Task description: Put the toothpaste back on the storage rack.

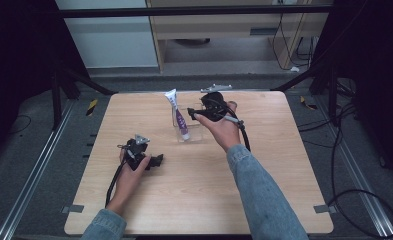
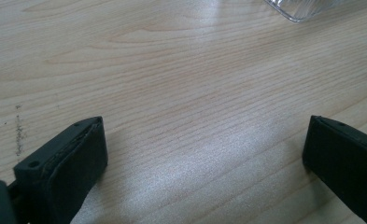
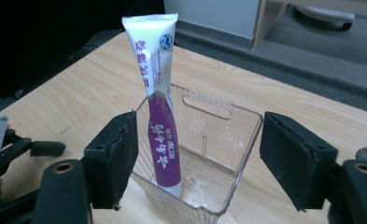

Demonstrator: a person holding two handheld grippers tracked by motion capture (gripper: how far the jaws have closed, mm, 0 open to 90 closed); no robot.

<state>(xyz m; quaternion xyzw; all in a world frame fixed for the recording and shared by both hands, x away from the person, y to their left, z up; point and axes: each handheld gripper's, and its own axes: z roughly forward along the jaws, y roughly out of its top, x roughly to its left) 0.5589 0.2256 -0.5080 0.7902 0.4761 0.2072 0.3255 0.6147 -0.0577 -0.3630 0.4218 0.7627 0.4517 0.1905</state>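
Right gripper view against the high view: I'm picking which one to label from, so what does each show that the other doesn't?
The right gripper view alone gives the printed characters on the tube, the handle slot in the clear bin's far wall, and the right gripper with its jaws apart, the tube not pressed. The high view alone gives the whole table, both denim sleeves, and the floor cables. Both show the tube standing tilted inside the bin, and the left gripper resting on the wood.
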